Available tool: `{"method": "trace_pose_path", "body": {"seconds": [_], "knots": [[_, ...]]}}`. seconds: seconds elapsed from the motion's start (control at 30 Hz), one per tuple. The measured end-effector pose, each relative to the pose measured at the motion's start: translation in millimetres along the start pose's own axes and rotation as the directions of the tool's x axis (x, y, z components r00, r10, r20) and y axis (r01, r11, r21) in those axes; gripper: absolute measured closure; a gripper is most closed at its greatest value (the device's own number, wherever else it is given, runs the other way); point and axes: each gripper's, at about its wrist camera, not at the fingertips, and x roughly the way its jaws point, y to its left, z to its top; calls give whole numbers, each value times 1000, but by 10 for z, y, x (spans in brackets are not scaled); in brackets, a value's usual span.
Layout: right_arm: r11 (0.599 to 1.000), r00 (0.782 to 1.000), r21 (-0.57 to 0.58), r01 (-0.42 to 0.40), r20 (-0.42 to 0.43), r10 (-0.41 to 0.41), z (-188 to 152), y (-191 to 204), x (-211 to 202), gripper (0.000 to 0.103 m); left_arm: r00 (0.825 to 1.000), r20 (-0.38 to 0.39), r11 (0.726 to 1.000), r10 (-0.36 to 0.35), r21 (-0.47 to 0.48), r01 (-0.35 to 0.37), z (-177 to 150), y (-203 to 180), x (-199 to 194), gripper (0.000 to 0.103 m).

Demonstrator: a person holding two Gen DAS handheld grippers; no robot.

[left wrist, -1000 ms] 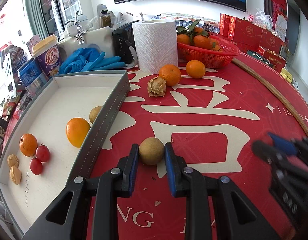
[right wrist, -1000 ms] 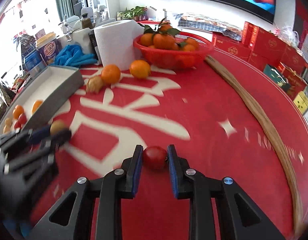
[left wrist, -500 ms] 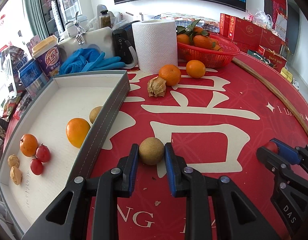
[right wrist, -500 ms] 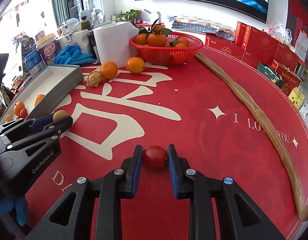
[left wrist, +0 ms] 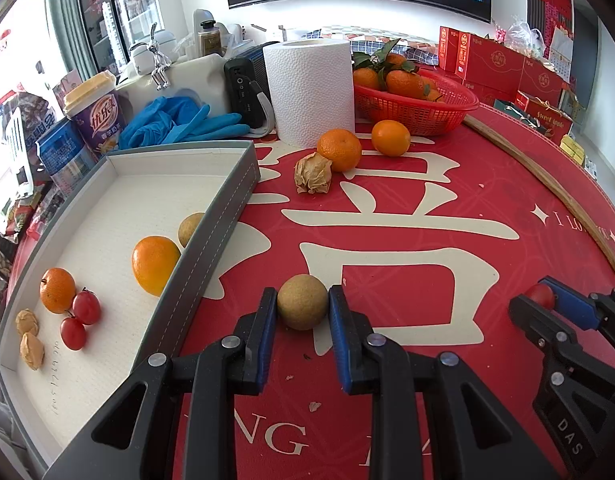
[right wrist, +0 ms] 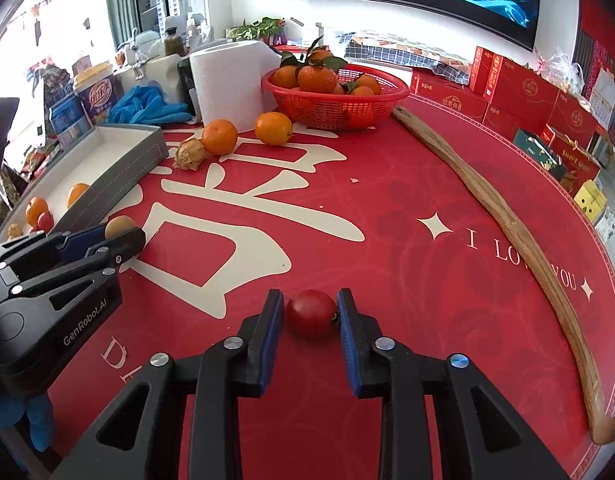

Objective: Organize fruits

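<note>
Left wrist view, starting at the far left: the grey tray (left wrist: 203, 256) already holds sorted fruit, with two cherry tomatoes (left wrist: 79, 320) near its close end and a small brown fruit (left wrist: 189, 228) tucked against the inner wall further up. Just right of that wall, the left gripper (left wrist: 302, 305) is pinching a matching round brown fruit (left wrist: 302, 302), both blue pads flat against its sides, low over the red tablecloth (left wrist: 427, 300).

To do this step well, I'd say the fruit needs lifting high enough to clear the tray wall. Then it should go across and down beside its twin, with the squeeze kept gentle.

Further right, seen in the right wrist view, the right gripper (right wrist: 310, 312) has its pads on either side of a red tomato (right wrist: 310, 314) that sits on the cloth. Its jaws have just been opening, and the pads look only just off the skin. It appears unheld, so it needs a fresh, light, centred grip before any lift, or it could roll away. It probably belongs with the other tomatoes at the tray's near end.
</note>
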Motion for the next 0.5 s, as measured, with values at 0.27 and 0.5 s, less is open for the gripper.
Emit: {"method": "trace_pose_path", "body": {"seconds": [0.27, 0.5], "knots": [[999, 1000, 21, -24, 3, 24, -9, -34, -21, 73, 1000, -1, 1000, -12, -9, 12, 1, 11, -1, 76], [995, 997, 58, -80, 0, 80, -15, -119, -36, 74, 998, 0, 998, -57, -28, 57, -35, 62, -112, 76]]}}
